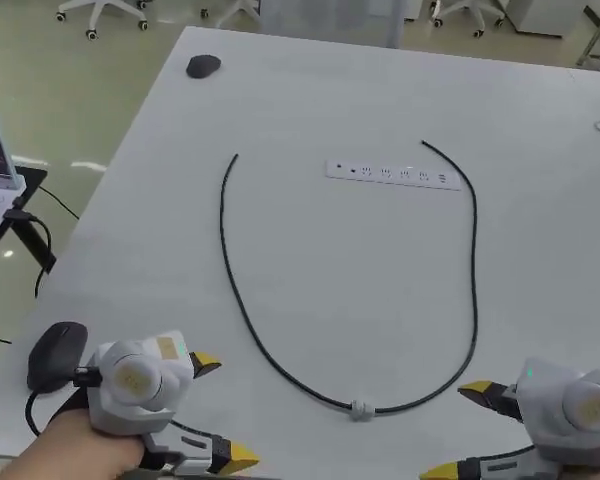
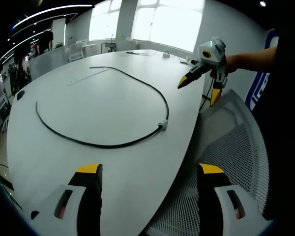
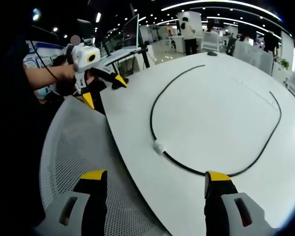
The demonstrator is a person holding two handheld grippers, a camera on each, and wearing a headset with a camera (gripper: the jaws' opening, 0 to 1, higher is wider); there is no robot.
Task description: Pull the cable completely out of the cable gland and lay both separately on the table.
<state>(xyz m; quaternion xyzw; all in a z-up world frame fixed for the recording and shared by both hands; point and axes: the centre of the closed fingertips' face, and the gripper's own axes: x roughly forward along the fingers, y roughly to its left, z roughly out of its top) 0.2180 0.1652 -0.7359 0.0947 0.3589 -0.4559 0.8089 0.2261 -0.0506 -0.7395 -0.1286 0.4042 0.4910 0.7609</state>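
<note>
- Slippage looks likeliest on the left: the left gripper (image 1: 230, 410) hangs wide open and empty over the near edge of the counter (image 1: 360, 280), and a loose pinch on the thin cable (image 1: 222, 225) would probably let it slide through the jaws instead of drawing it out
- Dragging is the middle risk: if the cable gland (image 1: 360, 408) is not pinned while one side is pulled, the whole loop may travel with it, and the far stretches could sweep against the power strip (image 1: 392, 175)
- Falling is a further worry, since the gland lies close to the counter's near edge and a tug toward the person might carry it off
- Mis-grasping threatens on the right: the right gripper (image 1: 448, 430), also spread wide and holding nothing, is just beside the gland, which is small enough that the jaws might close on cable instead
- Black and slender, the cable lies flat on the counter in a broad U, both ends pointing away from the person
- Pale and stubby, the gland sits threaded at the bottom of that U, between the two grippers
</note>
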